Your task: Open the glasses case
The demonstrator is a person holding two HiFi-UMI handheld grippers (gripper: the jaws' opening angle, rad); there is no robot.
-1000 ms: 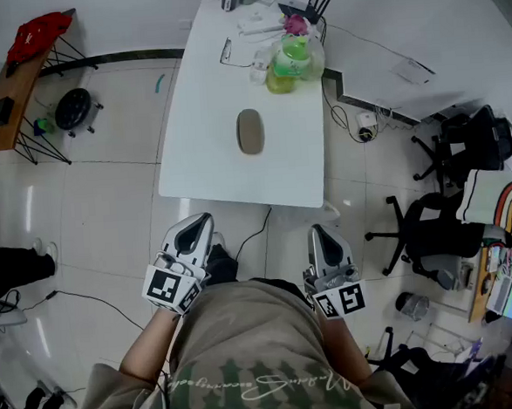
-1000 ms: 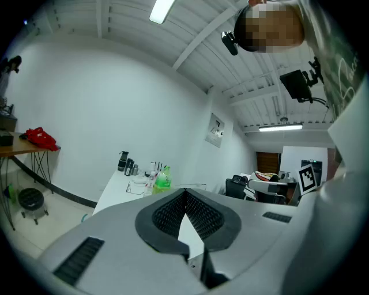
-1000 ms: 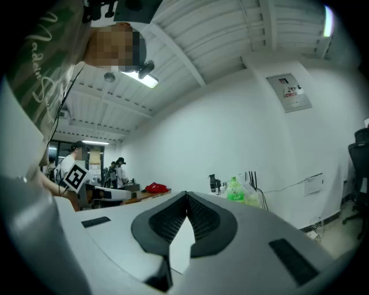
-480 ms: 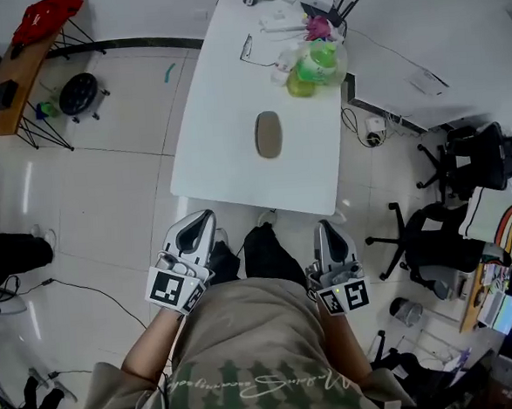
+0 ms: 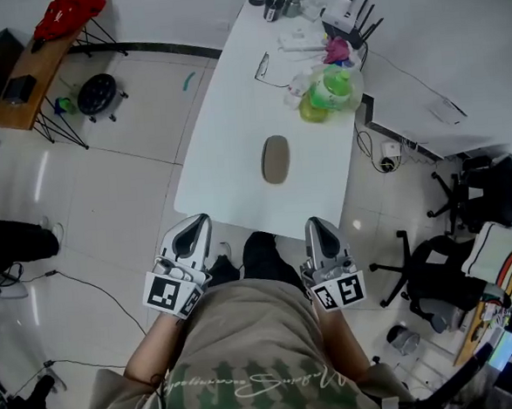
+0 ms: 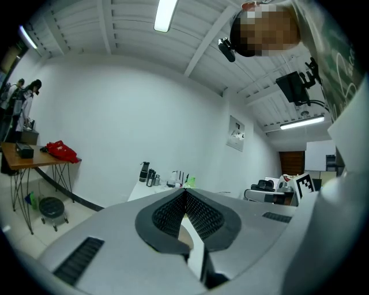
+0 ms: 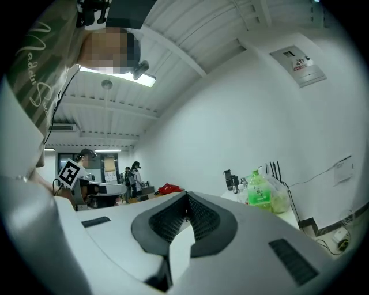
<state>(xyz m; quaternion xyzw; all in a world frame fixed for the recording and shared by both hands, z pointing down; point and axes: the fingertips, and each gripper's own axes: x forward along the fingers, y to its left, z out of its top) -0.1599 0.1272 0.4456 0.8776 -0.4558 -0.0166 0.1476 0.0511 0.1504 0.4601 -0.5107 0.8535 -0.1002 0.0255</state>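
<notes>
Toward the near edge of the desk [image 5: 225, 131], mid-width, the glasses case [image 5: 275, 158] lies flat, long axis running near edge to far edge. My left hand-held gripper [image 5: 196, 225] and right hand-held gripper [image 5: 317, 227] are both closed on nothing, short of the desk. The case is ahead between them, nearer the right.

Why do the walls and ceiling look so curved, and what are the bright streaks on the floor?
Left gripper view and right gripper view: wide-angle lenses bend the walls and ceiling and blacken the corners, and the ceiling lamp blows out white. Head view: the glossy floor tiles mirror overhead lights as glare streaks, and the table edges bow.
</notes>
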